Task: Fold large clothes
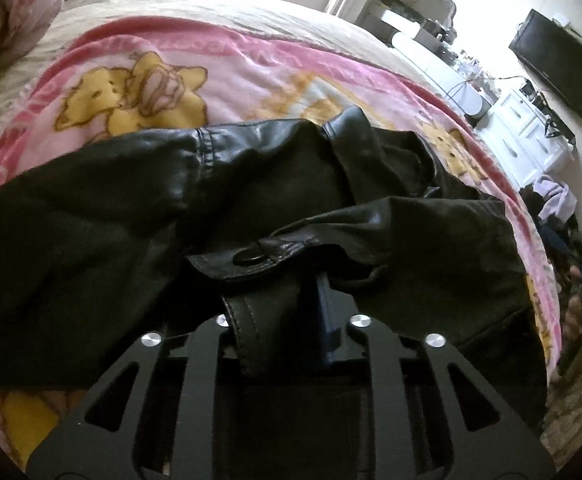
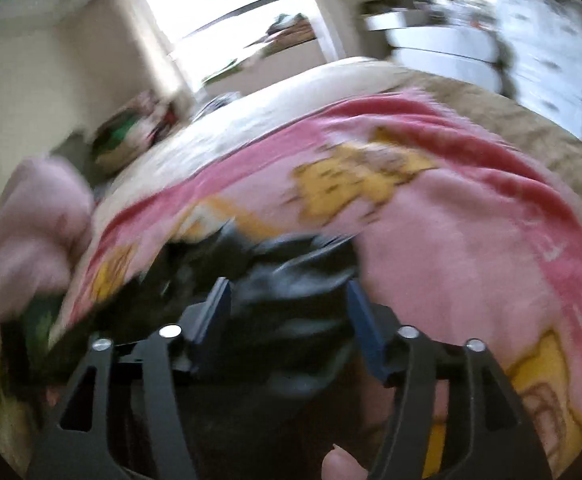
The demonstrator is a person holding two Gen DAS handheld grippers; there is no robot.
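A black leather jacket lies crumpled on a pink blanket printed with yellow flowers. In the left wrist view one sleeve runs off to the left, and a buttoned cuff tab lies just ahead of my left gripper. A leather strap hangs down between its jaws, which stand a little apart. Only the right blue finger shows; leather covers the left one. The right wrist view is blurred. My right gripper stands open over a bunched part of the jacket, with its blue fingers wide apart on either side.
The blanket covers a bed with beige bedding. Pink pillows lie at the left. White drawers and a dark wall screen stand past the bed's right edge. A person's thumb shows behind my right gripper.
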